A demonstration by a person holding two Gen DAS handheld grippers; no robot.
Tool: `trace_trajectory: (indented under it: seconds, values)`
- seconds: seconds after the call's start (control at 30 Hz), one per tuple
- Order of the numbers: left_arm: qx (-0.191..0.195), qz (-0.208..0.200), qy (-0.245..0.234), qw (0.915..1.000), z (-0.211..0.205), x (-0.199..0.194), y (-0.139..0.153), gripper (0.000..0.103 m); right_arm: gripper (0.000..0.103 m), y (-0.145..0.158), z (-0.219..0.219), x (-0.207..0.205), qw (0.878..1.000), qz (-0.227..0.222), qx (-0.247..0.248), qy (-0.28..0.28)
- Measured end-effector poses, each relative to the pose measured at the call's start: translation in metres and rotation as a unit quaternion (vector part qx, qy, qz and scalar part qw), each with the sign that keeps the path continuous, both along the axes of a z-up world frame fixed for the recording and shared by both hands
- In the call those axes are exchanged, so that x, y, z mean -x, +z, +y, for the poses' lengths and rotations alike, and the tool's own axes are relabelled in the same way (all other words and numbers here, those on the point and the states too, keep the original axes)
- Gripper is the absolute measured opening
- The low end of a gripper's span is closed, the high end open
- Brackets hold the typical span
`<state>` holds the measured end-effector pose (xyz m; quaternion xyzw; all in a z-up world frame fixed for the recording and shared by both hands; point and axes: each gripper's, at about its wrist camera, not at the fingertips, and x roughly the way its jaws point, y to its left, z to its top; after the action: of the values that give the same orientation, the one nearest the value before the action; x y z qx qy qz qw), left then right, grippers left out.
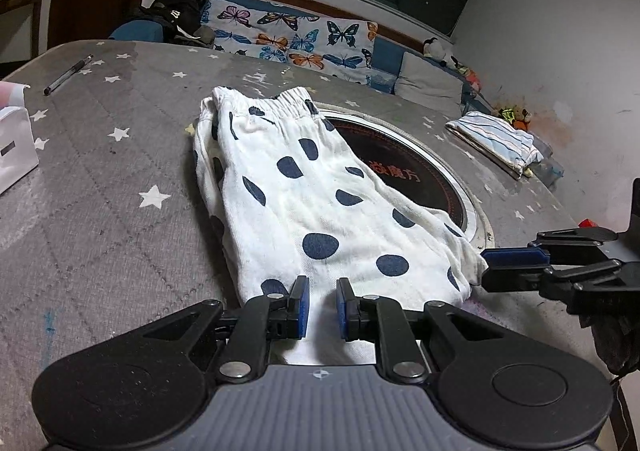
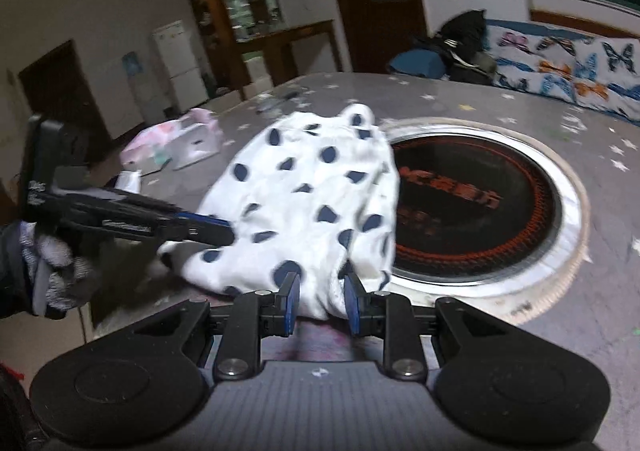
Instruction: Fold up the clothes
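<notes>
A grey surface [image 1: 100, 171] with white stars fills both views. Set into it is a round black hob [image 1: 412, 167] with a silver rim and red lettering.

White shorts [image 1: 320, 203] with navy dots lie flat across the middle of the surface, waistband at the far end, hem at the near edge. Their right side overlaps the left part of the hob. In the right wrist view, which is blurred, the shorts [image 2: 304, 203] look more bunched, with their near hem lifted in folds.

Behind the surface runs a sofa [image 1: 296, 39] under a butterfly cover, with a dark bag on its left end. A folded striped cloth [image 1: 496, 143] sits near the right far edge, well apart from the shorts. A white box [image 1: 12, 147] rests at the left edge, and a pen [image 1: 68, 75] lies at the far left.

The left hand-held gripper [image 1: 319, 307] sits at the near hem, its blue pads spread with white cloth lying between them but not squeezed. The right hand-held gripper [image 2: 322, 301] is also spread, a fold of the hem sitting in the gap, close to the hob rim. In the left view the right hand-held gripper [image 1: 492, 265] reaches in sideways and meets the right corner of the hem. In the right view a gloved hand [image 2: 52, 271] holds the left one.
</notes>
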<state>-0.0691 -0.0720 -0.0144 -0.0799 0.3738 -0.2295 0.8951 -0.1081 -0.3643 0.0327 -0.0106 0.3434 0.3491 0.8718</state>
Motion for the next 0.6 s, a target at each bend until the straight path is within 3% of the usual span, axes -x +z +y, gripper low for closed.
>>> trace_trajectory:
  seconds: [0.2, 0.37, 0.6]
  values:
    - [-0.004, 0.002, 0.003, 1.0000, -0.001, 0.000, 0.001, 0.016, 0.024, 0.001, 0.013, 0.008, 0.999, -0.020, 0.021, 0.037]
    - [-0.005, 0.002, 0.003, 1.0000, -0.002, 0.001, 0.001, 0.016, 0.028, 0.003, 0.000, -0.002, 1.000, -0.020, 0.016, 0.009]
    - [-0.002, 0.002, 0.003, 1.0000, -0.001, 0.001, 0.001, 0.016, 0.025, -0.006, -0.005, -0.016, 1.000, 0.003, 0.010, 0.000]
